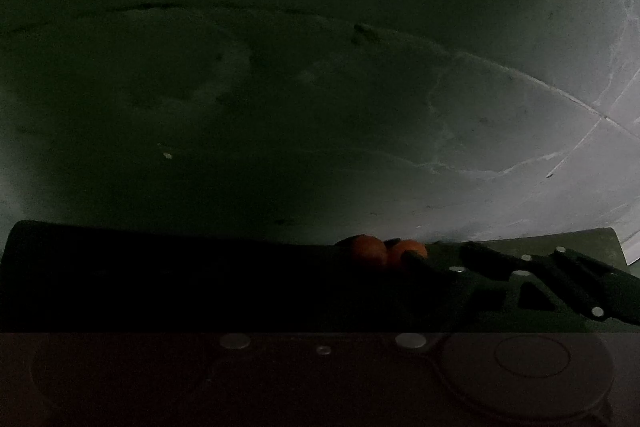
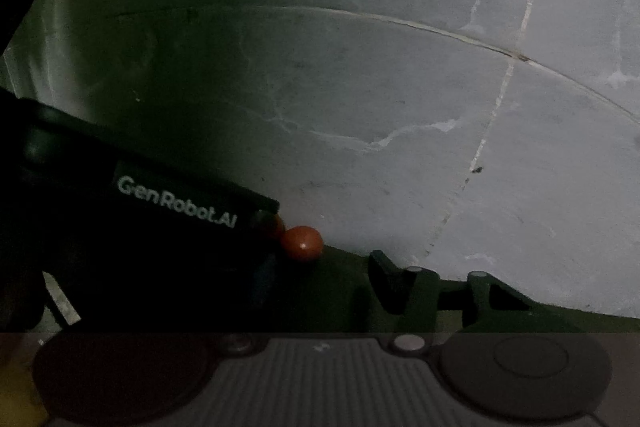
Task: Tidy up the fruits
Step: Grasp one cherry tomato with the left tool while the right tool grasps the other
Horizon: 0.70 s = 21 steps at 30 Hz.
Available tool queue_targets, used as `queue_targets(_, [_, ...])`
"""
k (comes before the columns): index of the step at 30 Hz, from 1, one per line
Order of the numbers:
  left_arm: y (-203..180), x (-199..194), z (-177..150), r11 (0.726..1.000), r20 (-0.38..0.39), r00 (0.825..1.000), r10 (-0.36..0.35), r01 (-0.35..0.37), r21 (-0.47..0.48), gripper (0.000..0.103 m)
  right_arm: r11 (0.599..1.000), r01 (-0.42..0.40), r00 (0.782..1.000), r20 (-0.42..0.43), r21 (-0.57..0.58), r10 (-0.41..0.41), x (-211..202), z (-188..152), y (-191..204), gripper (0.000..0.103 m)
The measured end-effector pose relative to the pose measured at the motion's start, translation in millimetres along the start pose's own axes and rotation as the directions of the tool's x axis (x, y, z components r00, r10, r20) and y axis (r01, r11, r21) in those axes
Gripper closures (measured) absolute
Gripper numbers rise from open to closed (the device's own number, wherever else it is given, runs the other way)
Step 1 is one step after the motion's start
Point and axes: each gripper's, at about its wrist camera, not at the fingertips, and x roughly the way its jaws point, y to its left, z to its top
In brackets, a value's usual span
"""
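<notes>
Fruits first: two small orange-red round ones (image 1: 374,251) sit side by side, touching, at the far edge of a dark green surface (image 1: 592,241), and that is all the fruit you have in your left wrist view. From your right wrist view one of them (image 2: 302,243) shows clearly with a bright glint on it, and a second (image 2: 276,225) peeks out just behind it, mostly hidden by a black housing lettered "GenRobot.AI" (image 2: 176,201) (your other gripper's body, by the look of it). Beyond the green edge lies a pale grey tiled floor (image 2: 400,67), veined like marble, with thin light grout lines (image 2: 516,55) crossing at one junction; the light falls from the right and the left of the scene is deep in shadow. A black linkage with silver pins (image 1: 560,279) lies across the green surface near the fruit in the left view, and a similar one (image 2: 440,291) in the right view. Neither camera shows you its own fingertips plainly in this gloom, so I cannot tell whether your left or right gripper is parted or closed, and nothing is seen held.
</notes>
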Motion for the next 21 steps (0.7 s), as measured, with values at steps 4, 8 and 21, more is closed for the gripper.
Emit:
queue_targets(4, [2.9, -1.9, -0.3, 1.000, 0.003, 1.000, -0.009, 0.009, 0.000, 0.028, 1.000, -0.003, 1.000, 0.004, -0.004, 0.003, 3.6, -0.7, 2.5, 0.058])
queue_targets(8, [9.4, -3.0, -0.1, 1.000, 0.004, 1.000, -0.013, 0.013, -0.003, 0.031, 1.000, -0.011, 1.000, 0.005, -0.003, 0.011, 7.4, 1.8, -5.9, 0.064])
queue_targets(21, [3.9, 1.1, 4.6, 0.999, -0.006, 0.999, -0.036, 0.036, 0.012, 0.044, 1.000, -0.016, 1.000, 0.002, 0.023, 0.016, 7.8, -1.8, -17.6, 0.074])
